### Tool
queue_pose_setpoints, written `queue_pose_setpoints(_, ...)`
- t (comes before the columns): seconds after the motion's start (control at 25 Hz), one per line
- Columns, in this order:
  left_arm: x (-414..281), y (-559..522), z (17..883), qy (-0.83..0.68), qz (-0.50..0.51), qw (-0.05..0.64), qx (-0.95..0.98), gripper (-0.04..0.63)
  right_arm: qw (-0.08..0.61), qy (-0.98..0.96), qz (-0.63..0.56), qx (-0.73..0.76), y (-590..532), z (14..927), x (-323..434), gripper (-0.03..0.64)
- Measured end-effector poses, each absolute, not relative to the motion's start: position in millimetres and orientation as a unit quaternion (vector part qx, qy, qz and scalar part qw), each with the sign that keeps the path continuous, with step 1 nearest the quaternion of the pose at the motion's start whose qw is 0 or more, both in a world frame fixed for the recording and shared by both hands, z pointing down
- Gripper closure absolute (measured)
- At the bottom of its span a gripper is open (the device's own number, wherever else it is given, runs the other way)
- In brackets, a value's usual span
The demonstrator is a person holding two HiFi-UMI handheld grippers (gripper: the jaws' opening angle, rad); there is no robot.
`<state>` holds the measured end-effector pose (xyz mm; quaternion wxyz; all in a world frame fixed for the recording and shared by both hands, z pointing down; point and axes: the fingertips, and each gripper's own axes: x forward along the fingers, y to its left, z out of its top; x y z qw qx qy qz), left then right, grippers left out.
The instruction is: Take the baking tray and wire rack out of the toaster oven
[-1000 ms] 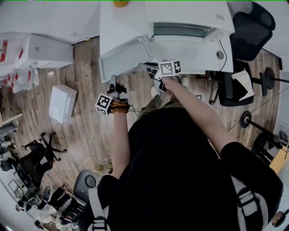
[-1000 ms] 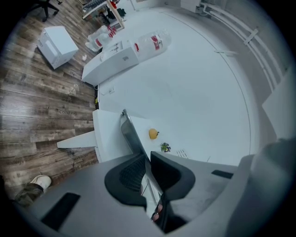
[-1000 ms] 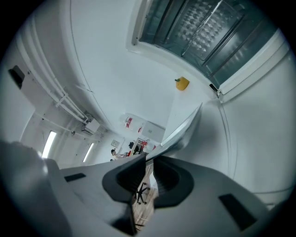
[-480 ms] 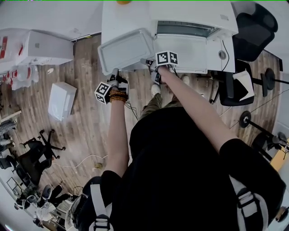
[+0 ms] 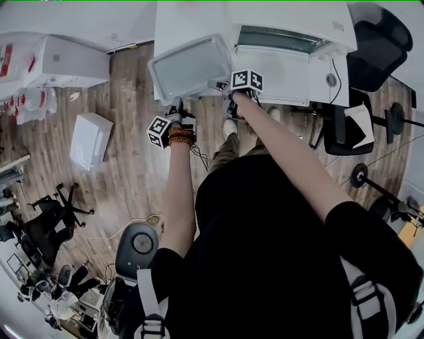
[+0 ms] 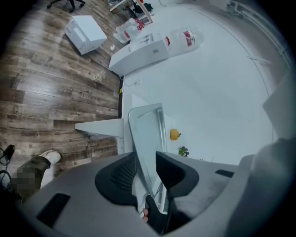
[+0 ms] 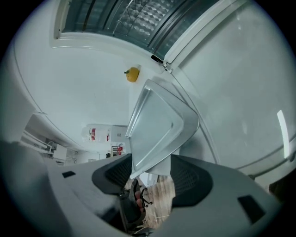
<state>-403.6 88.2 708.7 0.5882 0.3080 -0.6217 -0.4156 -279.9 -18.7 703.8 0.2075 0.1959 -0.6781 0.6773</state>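
The tray [image 5: 189,69] sat on the table [image 5: 165,26] at the top middle, left of the oven [image 5: 291,16]. Its near rim poked over the table's edge. The left gripper [image 5: 177,109] and right gripper [image 5: 220,86] had just been opening, and the rim lay loose between their jaws. I thought the rack [image 7: 136,10], inside the open oven, came next.

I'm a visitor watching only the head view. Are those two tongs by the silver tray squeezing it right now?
Observer: No. The left gripper view shows the left tongs have just been opening; the rim of the baking tray lies between loose jaws.
Operator: And the other one?
Observer: The right tongs have just been opening too, wide around the tray's corner.
Operator: Anything left in the oven?
Observer: Yes, the right gripper view shows the wire rack inside the toaster oven.
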Motion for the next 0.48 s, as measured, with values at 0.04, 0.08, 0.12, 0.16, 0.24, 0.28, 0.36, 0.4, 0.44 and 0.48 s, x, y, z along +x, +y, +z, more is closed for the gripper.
queue_pose_setpoints(0.04, -403, 90, 709, -0.621, -0.416, 0.589, 0.307, 0.486, 0.205, -0.677, 0.678, 0.197, -17, 702, -280, 0.364)
queue_pose_setpoints(0.08, -401, 92, 710, -0.621, -0.417, 0.590, 0.305, 0.486, 0.202, -0.677, 0.680, 0.196, -15, 699, -280, 0.364)
queue_pose_setpoints(0.12, -399, 93, 709, -0.619, -0.419, 0.591, 0.304, 0.486, 0.199, -0.679, 0.680, 0.193, -12, 696, -280, 0.364)
queue_pose_setpoints(0.16, -397, 93, 709, -0.617, -0.420, 0.592, 0.304, 0.486, 0.196, -0.684, 0.678, 0.186, -10, 692, -279, 0.364)
queue_pose_setpoints(0.24, -391, 89, 705, -0.612, -0.418, 0.594, 0.312, 0.486, 0.193, -0.698, 0.668, 0.172, -7, 683, -275, 0.364)
queue_pose_setpoints(0.28, -388, 86, 702, -0.610, -0.416, 0.595, 0.318, 0.486, 0.190, -0.706, 0.662, 0.166, -6, 678, -272, 0.364)
queue_pose_setpoints(0.36, -377, 79, 695, -0.604, -0.409, 0.599, 0.331, 0.486, 0.177, -0.722, 0.650, 0.160, -7, 668, -261, 0.364)
queue_pose_setpoints(0.4, -370, 74, 692, -0.600, -0.403, 0.602, 0.340, 0.486, 0.166, -0.729, 0.644, 0.159, -8, 663, -253, 0.364)
queue_pose_setpoints(0.44, -361, 69, 688, -0.595, -0.397, 0.605, 0.351, 0.486, 0.153, -0.736, 0.640, 0.161, -9, 659, -244, 0.364)
queue_pose_setpoints(0.48, -352, 62, 684, -0.589, -0.389, 0.608, 0.365, 0.486, 0.138, -0.741, 0.636, 0.166, -12, 654, -233, 0.364)
